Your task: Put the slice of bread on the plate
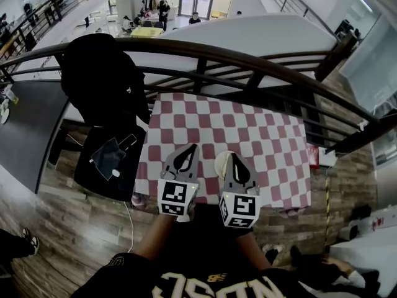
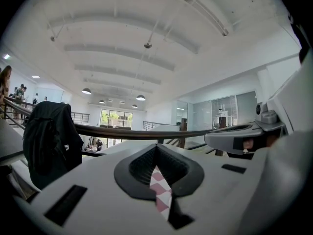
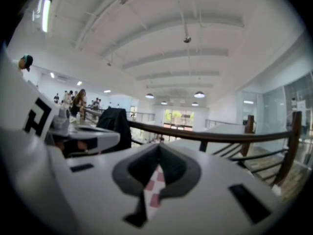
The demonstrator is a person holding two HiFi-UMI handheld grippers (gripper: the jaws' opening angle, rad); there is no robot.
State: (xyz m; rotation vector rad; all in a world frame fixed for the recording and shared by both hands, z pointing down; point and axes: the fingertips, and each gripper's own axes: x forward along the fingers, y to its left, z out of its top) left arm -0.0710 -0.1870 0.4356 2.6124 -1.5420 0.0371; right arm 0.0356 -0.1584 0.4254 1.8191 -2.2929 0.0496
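Closed tongs (image 3: 157, 164) over checkered tablecloth (image 3: 154, 189)

Your left gripper (image 1: 188, 155) and right gripper (image 1: 236, 161) are side by side, close but apart, both pointing forward and about level, away from your chest. On each the jaws are together, tips meeting, nothing gripped. Your forearms (image 1: 154, 236) reach out bare in front of your torso.

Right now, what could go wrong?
The left hand-held gripper and right hand-held gripper are both shut and empty, so they would probably shove things, not grab them. The checkered table stands close by the railing, so something pushed off its far edge might fall.
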